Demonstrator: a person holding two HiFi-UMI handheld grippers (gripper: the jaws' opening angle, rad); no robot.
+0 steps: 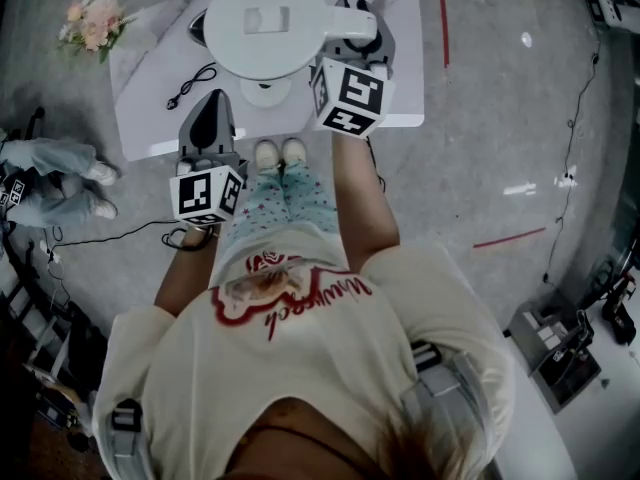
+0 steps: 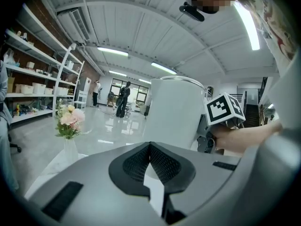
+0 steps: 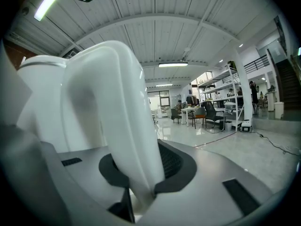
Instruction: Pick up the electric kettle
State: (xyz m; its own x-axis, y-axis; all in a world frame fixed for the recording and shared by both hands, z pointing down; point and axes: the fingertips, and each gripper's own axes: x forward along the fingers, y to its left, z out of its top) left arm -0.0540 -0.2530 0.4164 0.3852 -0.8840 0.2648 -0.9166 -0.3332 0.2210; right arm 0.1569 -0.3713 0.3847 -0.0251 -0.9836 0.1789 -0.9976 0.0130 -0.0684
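Observation:
The white electric kettle (image 1: 265,23) hangs above the white table (image 1: 405,78), its round lid facing up at me. My right gripper (image 1: 352,33) is shut on the kettle's handle (image 3: 113,126), which fills the gap between its jaws; the kettle body (image 3: 42,102) stands just left of it. Below the kettle, the white base (image 1: 262,93) rests on the table with a black cord (image 1: 190,86) beside it. My left gripper (image 1: 210,103) sits to the kettle's left, apart from it, jaws shut on nothing. From the left gripper (image 2: 151,173) I see the kettle (image 2: 171,112) ahead.
Pink flowers in a vase (image 1: 92,23) stand at the table's left corner. Another person's legs (image 1: 60,178) are on the floor to the left. Cables and red tape lines (image 1: 508,236) cross the floor. Shelving (image 2: 28,79) lines the left wall.

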